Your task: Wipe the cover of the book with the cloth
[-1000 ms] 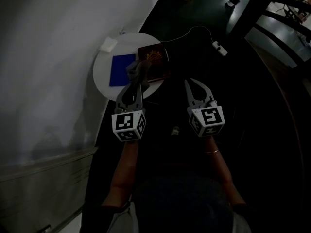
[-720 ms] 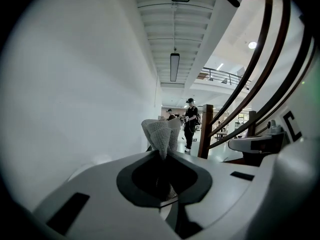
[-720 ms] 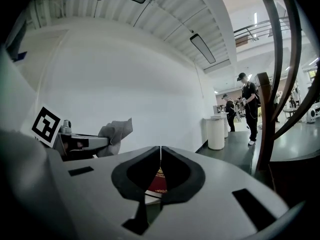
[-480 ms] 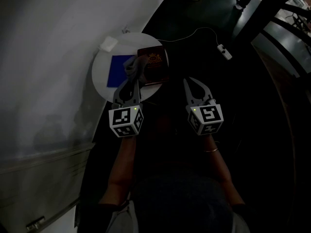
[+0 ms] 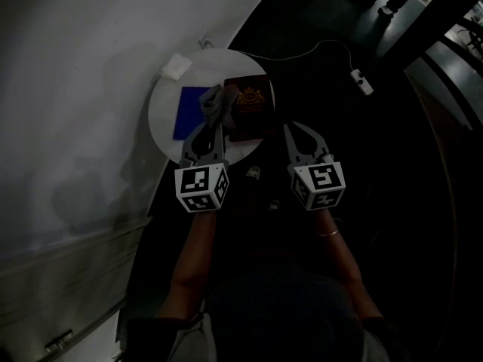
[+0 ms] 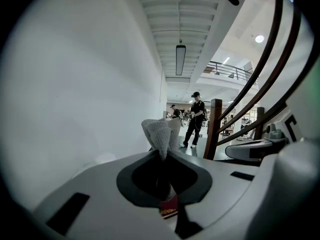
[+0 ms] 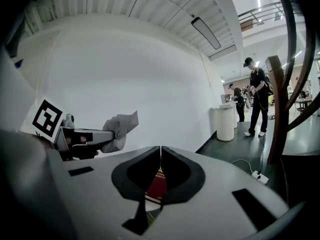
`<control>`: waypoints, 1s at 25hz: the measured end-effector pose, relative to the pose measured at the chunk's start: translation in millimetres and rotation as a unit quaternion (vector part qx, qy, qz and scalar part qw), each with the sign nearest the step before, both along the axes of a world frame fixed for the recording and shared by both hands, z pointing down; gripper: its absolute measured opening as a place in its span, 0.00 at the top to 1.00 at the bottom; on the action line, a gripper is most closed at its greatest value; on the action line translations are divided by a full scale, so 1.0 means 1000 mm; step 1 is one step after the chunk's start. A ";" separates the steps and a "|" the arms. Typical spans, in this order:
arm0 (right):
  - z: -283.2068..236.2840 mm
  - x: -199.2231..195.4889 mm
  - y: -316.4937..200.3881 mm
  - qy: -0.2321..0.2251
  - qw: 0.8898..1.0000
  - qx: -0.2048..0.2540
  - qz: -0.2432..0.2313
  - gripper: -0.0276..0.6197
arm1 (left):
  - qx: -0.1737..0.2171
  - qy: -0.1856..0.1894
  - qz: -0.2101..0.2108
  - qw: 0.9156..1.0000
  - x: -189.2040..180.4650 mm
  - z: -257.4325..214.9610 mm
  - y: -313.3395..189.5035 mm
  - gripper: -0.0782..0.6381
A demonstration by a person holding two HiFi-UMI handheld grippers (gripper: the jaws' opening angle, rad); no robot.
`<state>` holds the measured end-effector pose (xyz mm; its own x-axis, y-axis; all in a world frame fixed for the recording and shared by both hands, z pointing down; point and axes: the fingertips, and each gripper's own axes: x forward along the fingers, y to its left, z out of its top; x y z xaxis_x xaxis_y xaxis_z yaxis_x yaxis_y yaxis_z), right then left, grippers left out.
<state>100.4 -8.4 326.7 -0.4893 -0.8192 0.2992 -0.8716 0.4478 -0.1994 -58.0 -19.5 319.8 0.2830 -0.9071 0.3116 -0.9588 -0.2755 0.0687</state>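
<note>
A dark red book [image 5: 250,108] with a gold emblem lies on the round white table [image 5: 167,123]. My left gripper [image 5: 214,124] is shut on a crumpled grey cloth [image 5: 217,103], which rests at the book's left edge. In the left gripper view the cloth [image 6: 161,133] sticks up from the closed jaws, and a strip of the red book [image 6: 168,209] shows below. My right gripper [image 5: 291,128] hangs shut and empty off the table's right side, just short of the book. In the right gripper view the book [image 7: 156,186] shows beyond the closed jaws, with the cloth [image 7: 120,129] at left.
A blue book [image 5: 192,111] lies left of the red one, and a small white object [image 5: 175,67] sits at the table's far edge. A white wall runs along the left. A power strip [image 5: 362,82] with a cable lies on the dark floor. A person [image 7: 257,94] stands by the wooden stair rail [image 7: 276,109].
The head camera has shifted, so the table sits a little lower and further right. The left gripper keeps the cloth at the red book's left edge. The right gripper has barely moved.
</note>
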 end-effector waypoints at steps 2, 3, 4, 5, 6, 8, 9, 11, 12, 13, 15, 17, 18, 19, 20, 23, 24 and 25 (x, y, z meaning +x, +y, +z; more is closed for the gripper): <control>0.009 -0.009 -0.011 0.005 1.000 -0.010 -0.003 0.91 | -0.007 0.002 0.002 1.000 -0.005 0.007 -0.013 0.84; 0.014 -0.013 -0.017 0.009 1.000 -0.015 -0.003 0.91 | -0.010 0.004 0.004 1.000 -0.008 0.010 -0.020 0.84; 0.019 -0.017 -0.022 0.012 1.000 -0.021 -0.004 0.91 | -0.014 0.005 0.006 1.000 -0.009 0.014 -0.027 0.84; 0.024 -0.021 -0.027 0.015 0.999 -0.028 -0.004 0.91 | -0.019 0.006 0.008 1.000 -0.011 0.018 -0.034 0.84; 0.028 -0.025 -0.031 0.017 0.999 -0.035 -0.005 0.91 | -0.023 0.007 0.010 1.000 -0.012 0.022 -0.040 0.84; 0.036 -0.032 -0.040 0.020 0.999 -0.047 -0.008 0.91 | -0.032 0.008 0.015 0.999 -0.014 0.030 -0.053 0.84; 0.040 -0.034 -0.045 0.023 0.998 -0.052 -0.007 0.91 | -0.037 0.009 0.017 0.999 -0.015 0.034 -0.060 0.84; 0.048 -0.038 -0.056 0.026 0.998 -0.059 -0.004 0.91 | -0.045 0.013 0.022 0.999 -0.016 0.042 -0.073 0.84; 0.051 -0.040 -0.061 0.027 0.998 -0.063 -0.002 0.91 | -0.050 0.014 0.024 0.998 -0.017 0.047 -0.080 0.84; 0.056 -0.041 -0.065 0.032 0.997 -0.067 -0.002 0.91 | -0.055 0.015 0.027 0.998 -0.017 0.051 -0.086 0.84; 0.070 -0.041 -0.071 0.047 0.996 -0.076 -0.001 0.91 | -0.064 0.015 0.036 0.997 -0.016 0.061 -0.098 0.84; 0.081 -0.040 -0.077 0.052 0.995 -0.088 0.004 0.91 | -0.072 0.015 0.044 0.996 -0.014 0.070 -0.108 0.84; 0.085 -0.041 -0.080 0.053 0.994 -0.094 0.007 0.91 | -0.076 0.016 0.047 0.996 -0.012 0.074 -0.113 0.84; 0.090 -0.041 -0.083 0.053 0.993 -0.101 0.010 0.91 | -0.080 0.018 0.050 0.995 -0.011 0.078 -0.118 0.84; 0.096 -0.042 -0.085 0.054 0.993 -0.106 0.012 0.91 | -0.084 0.020 0.054 0.995 -0.009 0.082 -0.122 0.84; 0.111 -0.045 -0.086 0.057 0.991 -0.123 0.016 0.91 | -0.095 0.025 0.068 0.993 0.000 0.095 -0.131 0.84; 0.116 -0.046 -0.086 0.059 0.990 -0.129 0.017 0.91 | -0.099 0.026 0.073 0.992 0.004 0.099 -0.133 0.84; 0.121 -0.047 -0.086 0.060 0.989 -0.135 0.017 0.91 | -0.103 0.027 0.078 0.991 0.008 0.103 -0.136 0.84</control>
<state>53.7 -94.8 447.3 -0.4098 -0.7176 0.5631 -0.9102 0.3618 -0.2014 -50.4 -155.1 422.4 0.4365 -0.7696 0.4661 -0.8989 -0.3948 0.1899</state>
